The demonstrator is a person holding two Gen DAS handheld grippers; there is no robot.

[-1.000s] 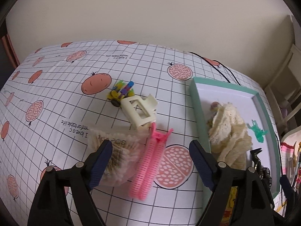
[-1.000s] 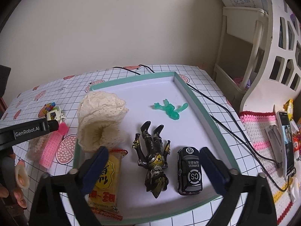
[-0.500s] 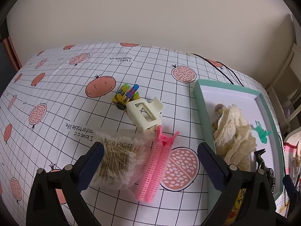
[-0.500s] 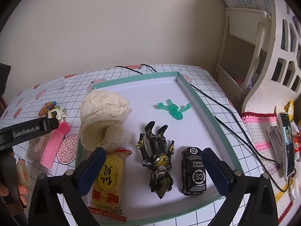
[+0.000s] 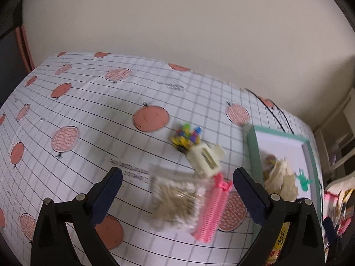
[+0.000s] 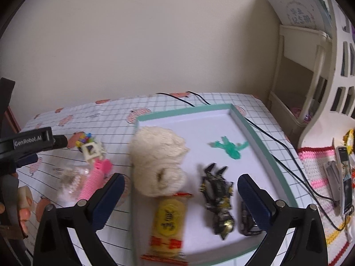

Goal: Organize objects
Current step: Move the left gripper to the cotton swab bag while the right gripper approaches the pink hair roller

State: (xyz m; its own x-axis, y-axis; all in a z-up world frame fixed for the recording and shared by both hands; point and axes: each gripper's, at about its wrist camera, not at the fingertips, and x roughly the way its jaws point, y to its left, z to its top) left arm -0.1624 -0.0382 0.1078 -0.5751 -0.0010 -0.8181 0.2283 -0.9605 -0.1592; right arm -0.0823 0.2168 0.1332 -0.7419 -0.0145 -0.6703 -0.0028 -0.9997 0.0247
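On the far left of the right wrist view, a hand [image 6: 21, 206] is seen wrapped around the handle of the left gripper [image 5: 177, 194], whose jaws are spread wide with nothing held between them. Beyond those jaws, on the grid-patterned tablecloth [image 5: 88, 119], a clear bag of cotton swabs [image 5: 175, 201] is lying, blurred by motion. Touching its right edge, a pink hair clip [image 5: 213, 212] is laid lengthwise, its bow end toward the far side. Just behind the clip, a cream plastic clip [image 5: 205, 158] is found, and a small multicoloured toy [image 5: 185, 137] is pressed against its far end.

Further right, the teal-rimmed tray [image 6: 264, 146] is reached. At its left side a cream lace bundle [image 6: 159, 161] is piled, and in front of it a yellow snack packet [image 6: 168, 223] is laid. To the right a black-and-gold action figure [image 6: 218, 199] is stretched out, with a green toy figure [image 6: 229, 147] well beyond it. A dark toy car [image 6: 247, 223] is partly hidden behind the right finger of the right gripper [image 6: 179, 199]. That gripper is also held wide open over the tray's near edge, with nothing grasped. A black cable [image 6: 295, 177] is trailed along the tray's right side.
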